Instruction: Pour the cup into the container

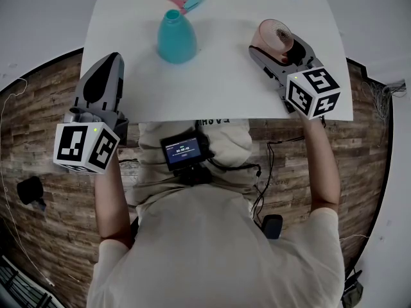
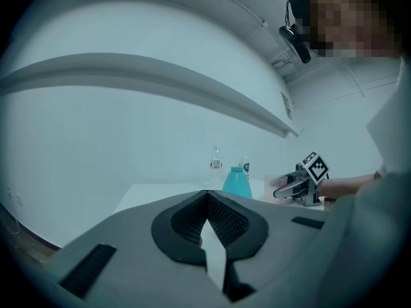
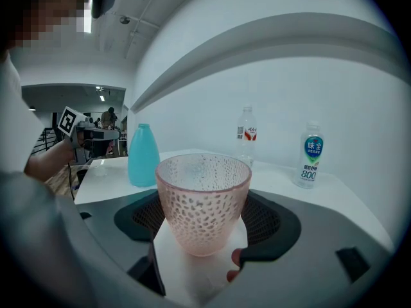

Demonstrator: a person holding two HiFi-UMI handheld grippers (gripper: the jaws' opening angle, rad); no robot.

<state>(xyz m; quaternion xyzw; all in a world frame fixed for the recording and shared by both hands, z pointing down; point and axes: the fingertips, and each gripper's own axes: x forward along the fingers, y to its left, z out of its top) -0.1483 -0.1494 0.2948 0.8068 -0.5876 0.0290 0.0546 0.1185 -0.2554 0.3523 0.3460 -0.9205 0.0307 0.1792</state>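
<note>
Over on the right side of the table [image 1: 225,88], the right claw [image 1: 275,42] has its jaws wide around a pink dimpled cup [image 3: 204,204], pads pressing on both sides, cup upright. Now the key line: the teal container [image 1: 176,38] stands to that claw's left, well apart across the tabletop, its long axis upright and its narrow neck pointing up, so I reckon the cup has to travel left and tip over that small mouth. The right hand is clearly the nearer one. The left claw [image 1: 113,59] hangs at the table's near left edge, jaws together on nothing. A pink and teal spray head [image 1: 187,0] lies just beyond the container. Whether the cup holds anything, or sits on the table or just off it, I can't tell.
</note>
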